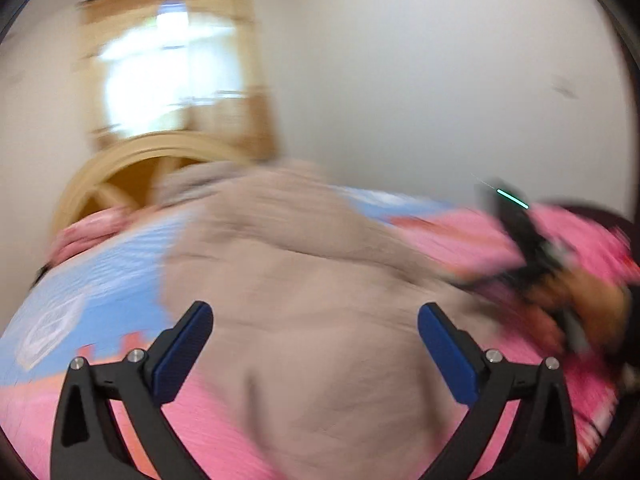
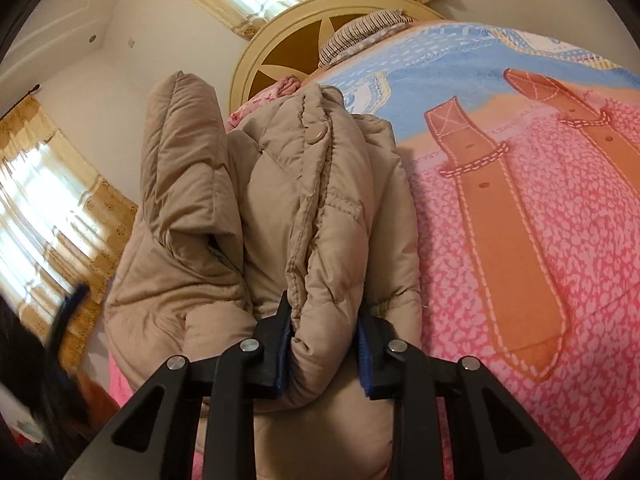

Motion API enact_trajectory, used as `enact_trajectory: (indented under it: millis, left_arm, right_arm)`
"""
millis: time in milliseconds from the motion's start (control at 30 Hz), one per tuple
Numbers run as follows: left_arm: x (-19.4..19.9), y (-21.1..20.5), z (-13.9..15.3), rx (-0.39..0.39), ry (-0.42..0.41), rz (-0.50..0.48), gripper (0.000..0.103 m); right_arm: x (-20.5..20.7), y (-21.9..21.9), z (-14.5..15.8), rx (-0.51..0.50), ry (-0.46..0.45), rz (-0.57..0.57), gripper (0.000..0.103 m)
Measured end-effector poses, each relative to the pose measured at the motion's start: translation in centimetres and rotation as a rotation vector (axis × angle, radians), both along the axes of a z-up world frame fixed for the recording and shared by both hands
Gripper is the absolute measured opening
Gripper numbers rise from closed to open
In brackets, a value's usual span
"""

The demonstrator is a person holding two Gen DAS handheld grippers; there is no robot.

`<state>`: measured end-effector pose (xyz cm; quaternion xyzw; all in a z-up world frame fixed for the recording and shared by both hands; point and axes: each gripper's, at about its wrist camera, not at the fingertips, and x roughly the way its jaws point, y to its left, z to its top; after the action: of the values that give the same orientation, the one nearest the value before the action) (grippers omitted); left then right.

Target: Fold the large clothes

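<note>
Two grippers, one coat: the right gripper (image 2: 322, 340) has its jaws clamped on a thick rolled edge of the tan puffer jacket (image 2: 280, 208), padding bulging up between the blue pads. The left gripper (image 1: 316, 340) hangs above the same jacket w/ jaws spread wide, nothing between them; that view is badly blurred, so exact height over the fabric can't be told.

Step in hand, as a judgement: mid-fold. The jacket lies on the bed, on a pink/blue bedspread (image 2: 520, 240), already bunched lengthwise, w/ one puffy part, prob. a sleeve or hood, standing up at 10 o'clock in the right wrist view and a snap button (image 2: 318, 133) near 12. The headboard (image 2: 280, 56) sits beyond at 12.

Next move prob. calls for the left jaws to find a free edge or corner, close on it, then both lift & carry the pinched side over, approx. in step, so the bulky quilting doesn't spring back.

Jacket looks soft, quilted, creased, a bit glossy.
</note>
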<state>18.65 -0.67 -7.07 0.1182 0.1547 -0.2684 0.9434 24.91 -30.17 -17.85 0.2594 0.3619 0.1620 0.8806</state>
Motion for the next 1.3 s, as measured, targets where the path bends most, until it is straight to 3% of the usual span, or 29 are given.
enact_trajectory:
  millis: [67, 167, 233, 300, 367, 433, 533, 600, 733, 833, 900, 1033, 1100, 1200, 1233, 1300]
  left_arm:
    - [5.3, 1.5, 1.0, -0.075, 0.023, 0.198, 0.103]
    - [11.9, 0.1, 0.8, -0.084, 0.125, 0.344, 0.103]
    - [13.7, -3.0, 0.0, -0.021, 0.153, 0.317, 0.103]
    - [13.4, -6.6, -0.9, 0.119, 0.092, 0.330, 0.103]
    - [12.4, -9.0, -1.9, 0.201, 0.056, 0.305, 0.103]
    - [11.5, -10.6, -2.6, 0.238, 0.044, 0.274, 0.103]
    - [11.0, -11.0, -3.1, 0.238, 0.058, 0.242, 0.103]
    - [11.5, -10.3, -3.0, 0.211, 0.089, 0.234, 0.103]
    - [12.0, -9.1, -2.1, 0.183, 0.089, 0.240, 0.103]
    - [13.2, -8.2, -0.6, 0.117, 0.080, 0.299, 0.103]
    - [14.0, -8.0, -0.4, 0.094, 0.088, 0.303, 0.103]
    - [15.1, -10.8, -2.7, 0.241, 0.099, 0.300, 0.103]
    - [15.6, -11.1, -3.3, 0.255, 0.098, 0.309, 0.103]
    - [15.6, -10.6, -3.0, 0.229, 0.107, 0.307, 0.103]
    - [15.5, -10.3, -2.7, 0.220, 0.101, 0.311, 0.103]
    - [15.6, -9.8, -2.4, 0.202, 0.102, 0.311, 0.103]
  right_arm:
    - [-0.3, 0.0, 0.0, -0.002, -0.003, -0.011, 0.026]
    - [-0.4, 0.1, 0.2, -0.024, -0.018, -0.018, 0.026]
    - [-1.2, 0.0, 0.8, -0.041, -0.050, -0.034, 0.029]
    - [-2.3, -0.7, 1.9, -0.086, -0.064, -0.103, 0.036]
    - [-4.7, -1.8, 3.8, -0.112, -0.099, -0.203, 0.066]
    - [-5.7, -2.4, 6.0, -0.125, -0.167, -0.231, 0.072]
    - [-4.9, -1.6, 8.7, -0.163, -0.219, -0.177, 0.072]
    - [-2.9, 0.0, 9.3, -0.174, -0.195, -0.085, 0.071]
    - [0.7, 2.2, 6.5, -0.155, -0.056, 0.030, 0.038]
    - [0.5, 1.3, 4.0, -0.027, -0.013, 0.002, 0.033]
    - [-0.2, 1.6, 2.7, -0.007, 0.001, 0.011, 0.033]
    - [-0.4, 1.9, 2.0, -0.013, 0.004, 0.002, 0.032]
    - [-0.2, 1.6, 2.0, -0.009, 0.001, -0.007, 0.031]
    - [-1.2, 1.9, 3.9, -0.101, -0.053, -0.055, 0.035]
    - [-1.9, 2.0, 4.7, -0.127, -0.072, -0.082, 0.040]
    - [-3.9, 2.0, 7.7, -0.201, -0.192, -0.174, 0.050]
